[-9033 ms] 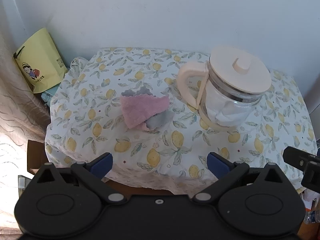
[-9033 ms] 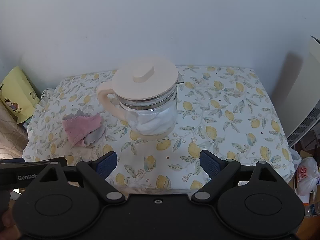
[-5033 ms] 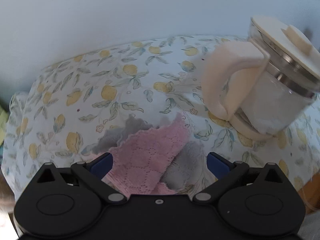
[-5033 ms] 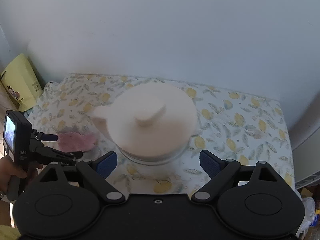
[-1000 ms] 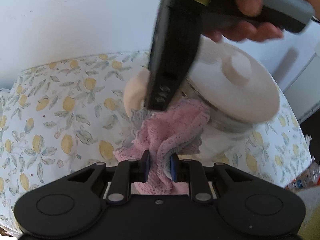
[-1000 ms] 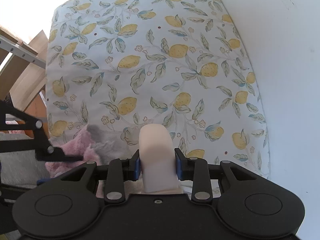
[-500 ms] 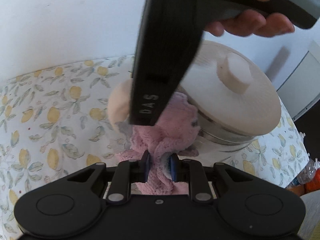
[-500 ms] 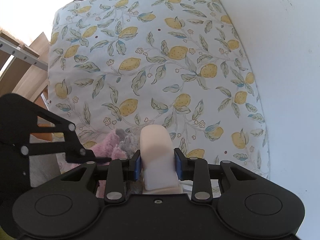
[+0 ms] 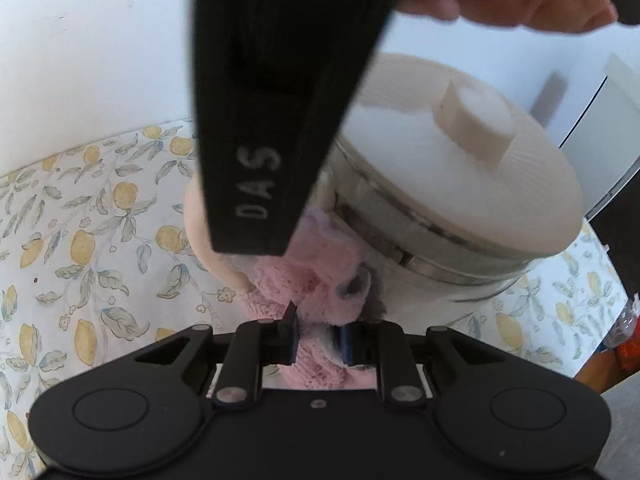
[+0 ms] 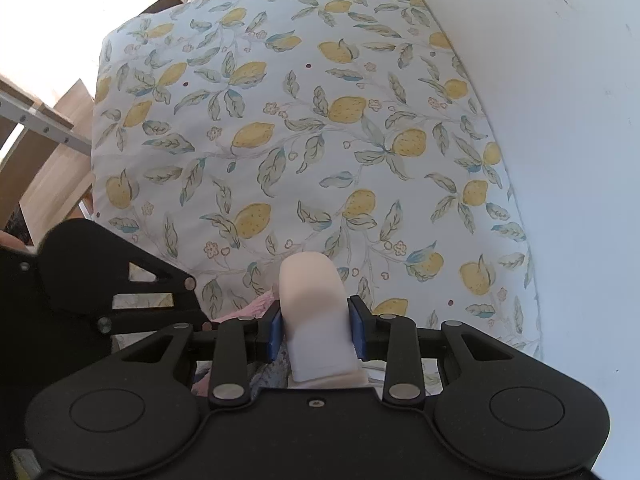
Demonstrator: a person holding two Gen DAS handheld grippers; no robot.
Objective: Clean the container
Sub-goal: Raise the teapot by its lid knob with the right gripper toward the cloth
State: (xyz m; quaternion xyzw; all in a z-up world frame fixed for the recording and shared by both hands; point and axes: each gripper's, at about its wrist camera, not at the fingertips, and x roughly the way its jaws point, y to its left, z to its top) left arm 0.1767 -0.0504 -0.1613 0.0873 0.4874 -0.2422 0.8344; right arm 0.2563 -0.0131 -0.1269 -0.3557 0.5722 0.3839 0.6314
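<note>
A glass jug with a cream lid [image 9: 460, 168] is held up above the lemon-print tablecloth [image 9: 80, 220]. My left gripper [image 9: 318, 340] is shut on a pink and grey cloth [image 9: 316, 276], which presses against the jug's glass wall just under the metal band, beside the handle. My right gripper [image 10: 316, 332] is shut on the jug's cream handle [image 10: 312, 292] from above. The right gripper's black body [image 9: 272, 100] fills the top of the left wrist view. A bit of the pink cloth [image 10: 256, 306] shows in the right wrist view.
The tablecloth [image 10: 320, 140] covers a table against a white wall [image 10: 560, 120]. Wooden boards [image 10: 44, 152] lie past the table's left edge. A white appliance [image 9: 608, 120] stands at the right in the left wrist view.
The left gripper and its cloth have moved closer in against the jug's side. The right gripper keeps its hold on the handle.
</note>
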